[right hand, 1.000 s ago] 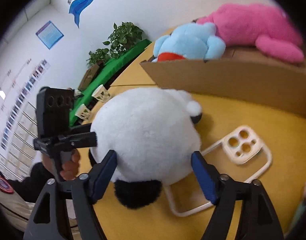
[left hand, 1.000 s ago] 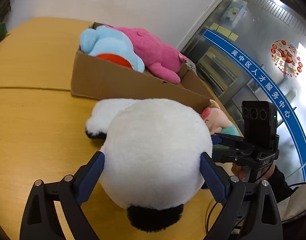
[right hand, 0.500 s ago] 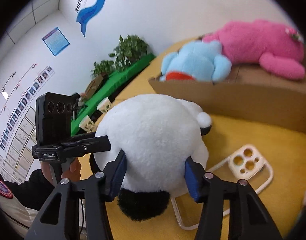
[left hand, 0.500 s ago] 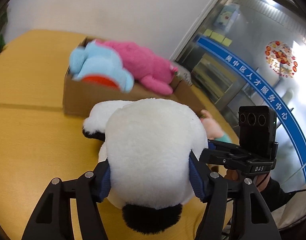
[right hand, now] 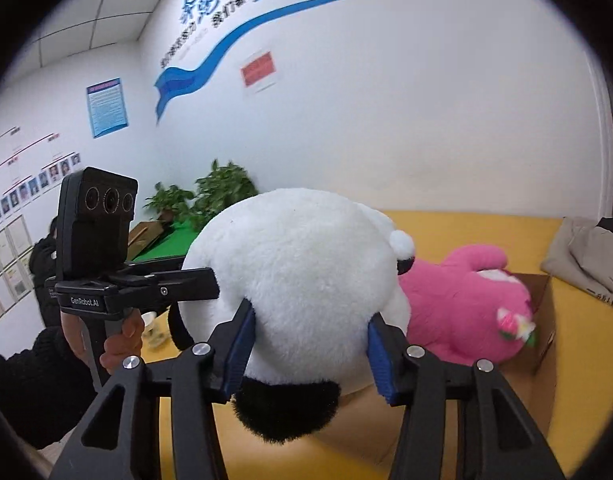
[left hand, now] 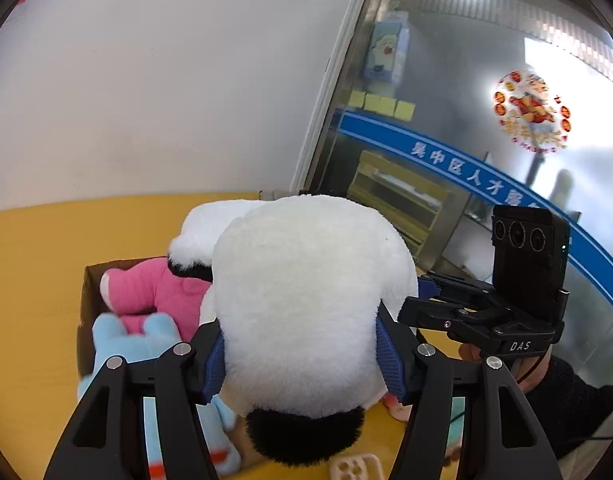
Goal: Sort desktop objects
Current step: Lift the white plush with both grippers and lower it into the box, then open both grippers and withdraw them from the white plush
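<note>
panda plush (left hand: 306, 300) | white, black patches | above cardboard box (right hand: 546, 344)

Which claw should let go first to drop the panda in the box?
Probably either: left claw and right claw both squeeze the panda alike, above the box with the pink toy. Releasing together looks safest.

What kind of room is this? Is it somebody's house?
Probably an office or public service centre, not a house. The wall has staff photos and a blue notice, and the glass door carries a blue banner with lettering.
</note>
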`<move>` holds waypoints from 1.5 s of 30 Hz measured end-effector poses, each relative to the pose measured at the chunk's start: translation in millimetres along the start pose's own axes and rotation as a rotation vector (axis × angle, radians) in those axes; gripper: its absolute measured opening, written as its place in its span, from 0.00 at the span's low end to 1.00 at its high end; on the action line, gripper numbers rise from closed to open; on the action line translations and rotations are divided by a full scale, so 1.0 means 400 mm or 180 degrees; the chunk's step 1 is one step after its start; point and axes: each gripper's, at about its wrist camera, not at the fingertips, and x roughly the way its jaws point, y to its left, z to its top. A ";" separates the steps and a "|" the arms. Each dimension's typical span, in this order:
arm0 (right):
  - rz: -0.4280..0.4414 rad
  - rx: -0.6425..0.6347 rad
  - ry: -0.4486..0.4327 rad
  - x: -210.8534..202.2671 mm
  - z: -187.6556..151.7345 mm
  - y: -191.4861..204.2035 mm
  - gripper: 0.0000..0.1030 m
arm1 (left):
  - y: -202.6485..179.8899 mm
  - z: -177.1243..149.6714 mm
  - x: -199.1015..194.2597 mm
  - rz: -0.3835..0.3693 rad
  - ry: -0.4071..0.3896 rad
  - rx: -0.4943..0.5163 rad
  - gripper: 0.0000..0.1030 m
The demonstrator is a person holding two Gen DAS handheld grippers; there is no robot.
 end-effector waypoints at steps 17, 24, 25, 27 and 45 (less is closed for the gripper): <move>-0.0229 0.0399 0.0849 0.175 -0.089 -0.152 0.39 | 0.045 -0.163 0.258 0.0385 0.1141 -0.0007 0.65; -0.0153 0.0320 0.0899 0.126 -0.101 -0.150 0.42 | 0.032 -0.142 0.220 0.0310 0.1059 -0.0105 0.66; -0.0156 0.0281 0.0852 0.115 -0.088 -0.157 0.44 | 0.038 -0.132 0.212 0.0314 0.1026 -0.0137 0.66; -0.0168 0.0183 0.0843 0.113 -0.062 -0.180 0.68 | 0.050 -0.117 0.211 0.0321 0.1000 -0.0191 0.66; 0.0609 0.0490 0.1304 0.175 -0.055 -0.207 0.65 | 0.005 -0.046 0.204 0.0106 0.0895 -0.0206 0.51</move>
